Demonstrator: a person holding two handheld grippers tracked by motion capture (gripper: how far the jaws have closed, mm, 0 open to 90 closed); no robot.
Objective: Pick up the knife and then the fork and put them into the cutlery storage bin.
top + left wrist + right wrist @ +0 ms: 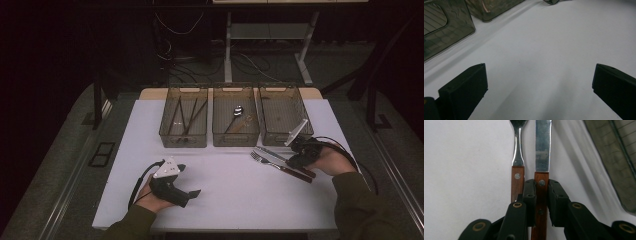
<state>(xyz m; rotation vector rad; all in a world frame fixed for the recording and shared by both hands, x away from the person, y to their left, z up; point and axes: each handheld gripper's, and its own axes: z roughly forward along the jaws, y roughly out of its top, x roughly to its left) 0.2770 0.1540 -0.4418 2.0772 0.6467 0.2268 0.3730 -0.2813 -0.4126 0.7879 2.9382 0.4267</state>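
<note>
On the white table [225, 190], near its right edge, we see the right gripper [299, 156] lying low over two pieces of cutlery set side by side: a knife [280, 159] and a fork [270, 164], both with wooden handles and steel tops, both pointing left and slightly away from the person. From the right gripper view we can tell that the jaws are closed on the wooden handle of the knife [541, 192], one pad on each side of it, just below the rivet where the blade begins. The fork [517, 180] lies just beside the knife, its handle outside the left pad and not held. Whether the knife rests on the table or is raised a little we cannot tell.

At the left front of the table we see the left gripper [187, 180] held in the person's left hand [150, 199], well apart from the cutlery. From the left gripper view its jaws stand wide apart with nothing between them except bare table [544, 62].

Toward the far side of the table stand three clear brown bins in a row. We see dark chopsticks [186, 117] in the left bin [184, 137], a spoon [236, 114] in the middle bin [235, 140], and the right bin [280, 135] just beyond the right gripper, with its corner visible at the edge of the right gripper view. The grey plate [297, 132] on the right gripper overlaps that bin's near wall in the high view.
</note>
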